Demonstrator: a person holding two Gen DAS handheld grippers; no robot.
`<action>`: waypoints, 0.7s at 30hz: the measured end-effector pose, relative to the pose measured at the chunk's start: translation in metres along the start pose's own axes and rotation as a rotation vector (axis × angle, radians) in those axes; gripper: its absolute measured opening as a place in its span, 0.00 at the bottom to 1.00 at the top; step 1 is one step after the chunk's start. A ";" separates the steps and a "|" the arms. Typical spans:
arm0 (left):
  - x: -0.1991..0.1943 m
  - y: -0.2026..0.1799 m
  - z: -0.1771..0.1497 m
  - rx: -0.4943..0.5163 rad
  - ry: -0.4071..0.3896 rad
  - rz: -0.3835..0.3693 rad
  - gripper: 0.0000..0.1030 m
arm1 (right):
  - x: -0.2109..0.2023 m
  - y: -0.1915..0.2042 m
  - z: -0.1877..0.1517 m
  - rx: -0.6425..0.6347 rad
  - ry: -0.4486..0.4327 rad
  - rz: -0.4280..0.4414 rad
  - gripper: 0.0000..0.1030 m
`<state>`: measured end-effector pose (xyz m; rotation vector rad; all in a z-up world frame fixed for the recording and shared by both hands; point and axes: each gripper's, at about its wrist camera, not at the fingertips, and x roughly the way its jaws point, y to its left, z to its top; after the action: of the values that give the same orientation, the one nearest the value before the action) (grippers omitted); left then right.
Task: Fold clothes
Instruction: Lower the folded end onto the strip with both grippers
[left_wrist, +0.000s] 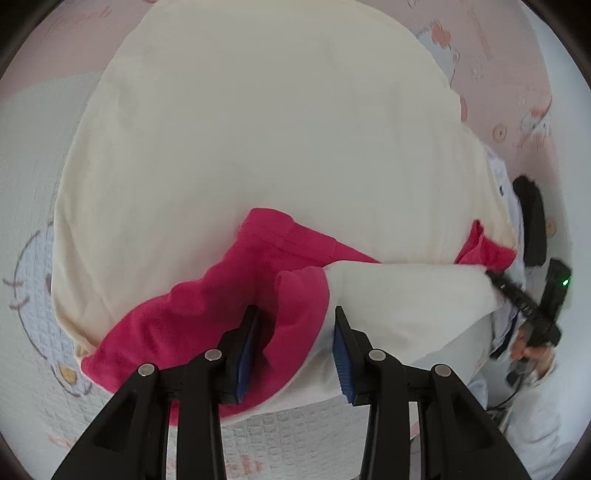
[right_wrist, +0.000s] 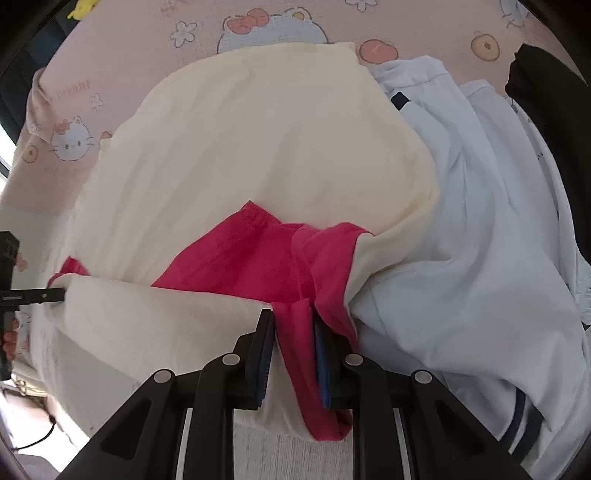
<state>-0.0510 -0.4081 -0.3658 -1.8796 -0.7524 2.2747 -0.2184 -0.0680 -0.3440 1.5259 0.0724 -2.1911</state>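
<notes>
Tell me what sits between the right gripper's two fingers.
A fold of the pink cloth from the cream shirt fills the gap in the right gripper, shown in the right wrist view.

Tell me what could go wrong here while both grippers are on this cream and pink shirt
1. The left gripper has its fingers apart around a pink sleeve, so the sleeve may slide out when lifted.
2. The right gripper pinches only a narrow bunch of pink fabric; the cream and pink shirt could fold crookedly.
3. The shirt's edge lies against the white garment, which might get dragged along.
</notes>
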 end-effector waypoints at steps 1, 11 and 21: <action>-0.001 0.002 -0.003 -0.001 -0.012 -0.006 0.34 | 0.000 0.001 0.000 -0.004 -0.005 -0.004 0.18; -0.011 -0.007 -0.035 0.021 -0.145 0.022 0.22 | -0.012 0.016 0.006 -0.015 -0.044 0.001 0.16; 0.002 0.013 -0.034 -0.048 -0.178 0.004 0.24 | 0.002 0.028 0.000 -0.065 -0.047 -0.086 0.16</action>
<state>-0.0160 -0.4082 -0.3775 -1.7145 -0.8319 2.4732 -0.2073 -0.0935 -0.3400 1.4599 0.1956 -2.2677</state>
